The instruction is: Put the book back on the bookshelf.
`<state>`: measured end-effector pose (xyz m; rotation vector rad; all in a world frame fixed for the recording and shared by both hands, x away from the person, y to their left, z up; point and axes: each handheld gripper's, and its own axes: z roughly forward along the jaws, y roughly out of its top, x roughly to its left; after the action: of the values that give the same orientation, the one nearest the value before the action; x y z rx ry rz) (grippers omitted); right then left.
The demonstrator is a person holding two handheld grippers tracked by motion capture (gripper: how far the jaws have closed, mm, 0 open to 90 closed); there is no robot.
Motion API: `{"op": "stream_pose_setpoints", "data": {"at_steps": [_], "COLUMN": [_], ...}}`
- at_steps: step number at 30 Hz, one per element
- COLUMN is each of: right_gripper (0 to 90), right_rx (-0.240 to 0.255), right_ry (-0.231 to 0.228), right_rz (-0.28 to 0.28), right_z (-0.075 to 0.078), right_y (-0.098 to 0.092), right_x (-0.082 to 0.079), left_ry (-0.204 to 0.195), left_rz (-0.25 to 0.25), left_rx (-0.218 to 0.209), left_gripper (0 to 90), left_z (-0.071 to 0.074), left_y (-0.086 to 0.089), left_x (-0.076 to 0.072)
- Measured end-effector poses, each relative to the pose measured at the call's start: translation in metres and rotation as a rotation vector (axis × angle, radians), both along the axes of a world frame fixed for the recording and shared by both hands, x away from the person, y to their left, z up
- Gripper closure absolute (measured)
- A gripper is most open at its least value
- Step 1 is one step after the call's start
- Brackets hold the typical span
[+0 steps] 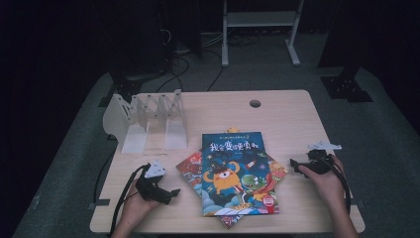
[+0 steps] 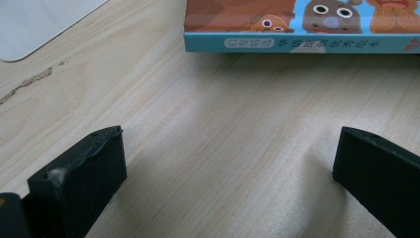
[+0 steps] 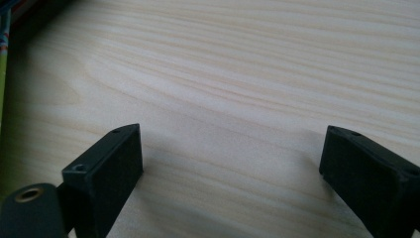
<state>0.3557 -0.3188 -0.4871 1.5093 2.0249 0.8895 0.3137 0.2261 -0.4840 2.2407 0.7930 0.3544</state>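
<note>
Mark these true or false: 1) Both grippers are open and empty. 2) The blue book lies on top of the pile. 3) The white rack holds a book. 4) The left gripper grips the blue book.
1) True: left gripper and right gripper stand open with bare table between the jaws.
2) True: the blue book tops the pile.
3) False: the white rack is empty.
4) False: it rests beside the books, apart from them.
</note>
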Motion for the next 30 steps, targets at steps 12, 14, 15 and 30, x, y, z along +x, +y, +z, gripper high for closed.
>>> {"op": "stream_pose_setpoints", "data": {"at_steps": [12, 14, 15, 30], "right_gripper": [35.3, 36.4, 36.9, 38.8], "right_rx": [0.032, 0.050, 0.052, 0.088], "right_ry": [0.025, 0.018, 0.011, -0.019], "right_rz": [0.040, 0.047, 0.049, 0.148], "right_z": [0.014, 0.020, 0.023, 0.058], "right_y": [-0.002, 0.000, 0.001, 0.034], "right_x": [-0.003, -0.003, -0.002, 0.020], "left_ry": [0.000, 0.000, 0.000, 0.000], "left_rz": [-0.001, -0.001, -0.001, -0.002], "left_rx": [0.001, 0.001, 0.001, 0.001], "left_gripper": [0.0, 0.0, 0.0, 0.0], "left_z": [0.000, 0.000, 0.000, 0.000], "left_y": [0.000, 0.000, 0.000, 0.000], "left_x": [0.000, 0.000, 0.000, 0.000]}}
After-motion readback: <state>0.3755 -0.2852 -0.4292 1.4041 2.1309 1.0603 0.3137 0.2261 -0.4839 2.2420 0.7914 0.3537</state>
